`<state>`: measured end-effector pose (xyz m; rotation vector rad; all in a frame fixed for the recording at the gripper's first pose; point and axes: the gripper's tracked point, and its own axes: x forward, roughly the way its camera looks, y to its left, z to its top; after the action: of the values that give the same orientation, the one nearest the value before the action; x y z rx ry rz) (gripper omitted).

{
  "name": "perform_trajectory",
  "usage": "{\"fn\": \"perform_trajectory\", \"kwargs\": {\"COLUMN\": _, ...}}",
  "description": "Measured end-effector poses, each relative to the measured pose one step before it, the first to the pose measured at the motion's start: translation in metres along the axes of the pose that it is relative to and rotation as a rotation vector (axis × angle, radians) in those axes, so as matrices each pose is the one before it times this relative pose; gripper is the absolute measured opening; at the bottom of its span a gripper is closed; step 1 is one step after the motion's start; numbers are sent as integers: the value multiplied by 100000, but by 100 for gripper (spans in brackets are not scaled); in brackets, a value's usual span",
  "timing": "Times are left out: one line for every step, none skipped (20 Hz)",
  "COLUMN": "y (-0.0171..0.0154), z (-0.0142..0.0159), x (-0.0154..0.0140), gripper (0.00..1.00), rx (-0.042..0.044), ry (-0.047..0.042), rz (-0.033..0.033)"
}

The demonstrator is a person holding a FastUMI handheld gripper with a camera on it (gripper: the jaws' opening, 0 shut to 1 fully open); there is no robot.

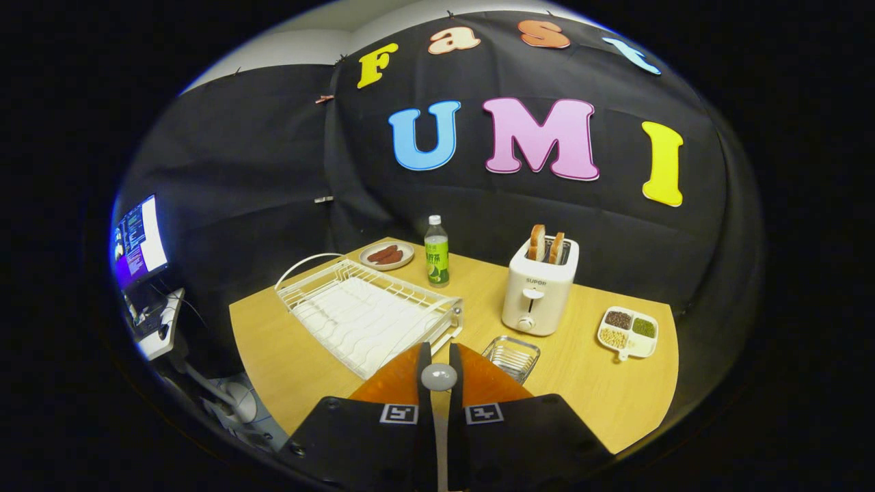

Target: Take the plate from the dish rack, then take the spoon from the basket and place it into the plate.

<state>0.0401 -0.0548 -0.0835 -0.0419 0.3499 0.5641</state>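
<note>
1. Gripping a spoon [438,377], the hand-held gripper [438,372] has both fingers pressed together on its thin handle, bowl end showing just above the tips.
2. Beyond the fingers, the dish rack [369,316] stands on the table [601,383], and the small metal basket [511,356] sits just beside it.
3. Whether a plate lies below the fingers, I cannot tell.
4. Judging by its look, the spoon is light, stiff and slippery; a hold on the handle lets it pivot, so a firm squeeze near mid-handle seems wise.

dish rack [369,318] left | bottle [437,251] behind it | toaster [540,285] right | basket [511,357] before toaster
</note>
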Motion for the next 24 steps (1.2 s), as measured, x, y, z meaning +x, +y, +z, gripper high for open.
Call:
{"fn": "perform_trajectory", "kwargs": {"y": 555, "z": -928, "x": -49, "gripper": 10, "rx": -274, "ry": 1294, "rz": 1347}}
{"fn": "perform_trajectory", "kwargs": {"y": 537, "z": -1045, "x": 82, "gripper": 10, "rx": -85, "ry": 1560, "rz": 1577}}
{"fn": "perform_trajectory", "kwargs": {"y": 569, "z": -1114, "x": 196, "gripper": 10, "rx": -420, "ry": 1547, "rz": 1705}}
{"fn": "perform_trajectory", "kwargs": {"y": 444, "z": -973, "x": 104, "gripper": 10, "rx": -379, "ry": 1461, "rz": 1601}}
{"fn": "perform_trajectory", "kwargs": {"y": 527, "z": -851, "x": 154, "gripper": 10, "rx": -422, "ry": 871, "rz": 1714}}
{"fn": "perform_trajectory", "kwargs": {"y": 414, "z": -907, "x": 270, "gripper": 10, "rx": -798, "ry": 1098, "rz": 1179}}
{"fn": "perform_trajectory", "kwargs": {"y": 160, "z": -920, "x": 290, "gripper": 10, "rx": -918, "ry": 1295, "rz": 624}}
{"fn": "perform_trajectory", "kwargs": {"y": 120, "z": -812, "x": 364, "gripper": 10, "rx": -700, "ry": 1350, "rz": 271}}
{"fn": "perform_trajectory", "kwargs": {"y": 115, "z": -985, "x": 394, "gripper": 10, "rx": -452, "ry": 1947, "rz": 309}}
{"fn": "perform_trajectory", "kwargs": {"y": 151, "z": -458, "x": 149, "gripper": 10, "rx": 27, "ry": 1226, "rz": 808}}
{"fn": "perform_trajectory", "kwargs": {"y": 177, "z": 429, "x": 423, "gripper": 11, "rx": -122, "ry": -2055, "rz": -314}}
{"fn": "perform_trajectory", "kwargs": {"y": -96, "z": -100, "x": -598, "gripper": 11, "rx": -608, "ry": 129, "rz": 117}}
{"fn": "perform_trajectory", "kwargs": {"y": 72, "z": -260, "x": 189, "gripper": 11, "rx": -244, "ry": 141, "rz": 438}}
{"fn": "perform_trajectory", "kwargs": {"y": 2, "z": -85, "x": 37, "gripper": 13, "rx": -289, "ry": 487, "rz": 71}}
{"fn": "perform_trajectory", "kwargs": {"y": 67, "z": -211, "x": -38, "gripper": 13, "rx": 51, "ry": 987, "rz": 189}}
{"fn": "perform_trajectory", "kwargs": {"y": -17, "z": -282, "x": -357, "gripper": 15, "rx": -37, "ry": 962, "rz": -149}}
{"fn": "perform_trajectory", "kwargs": {"y": 1, "z": -322, "x": -153, "gripper": 14, "rx": 559, "ry": 1087, "rz": 83}}
{"fn": "perform_trajectory", "kwargs": {"y": 16, "z": -429, "x": -99, "gripper": 16, "rx": 867, "ry": 1118, "rz": -32}}
{"fn": "perform_trajectory", "kwargs": {"y": -36, "z": -516, "x": -133, "gripper": 17, "rx": 1147, "ry": 1716, "rz": 136}}
{"fn": "perform_trajectory", "kwargs": {"y": -131, "z": -635, "x": -93, "gripper": 17, "rx": 1038, "ry": 1518, "rz": -44}}
{"fn": "perform_trajectory", "kwargs": {"y": -147, "z": -535, "x": -132, "gripper": 17, "rx": 623, "ry": 1675, "rz": -389}}
{"fn": "perform_trajectory", "kwargs": {"y": -193, "z": -420, "x": -94, "gripper": 18, "rx": 605, "ry": 1319, "rz": -839}}
{"fn": "perform_trajectory", "kwargs": {"y": -99, "z": -298, "x": -34, "gripper": 19, "rx": 1263, "ry": 820, "rz": -228}}
{"fn": "perform_trajectory", "kwargs": {"y": 71, "z": -41, "x": -113, "gripper": 20, "rx": 1580, "ry": 368, "rz": 167}}
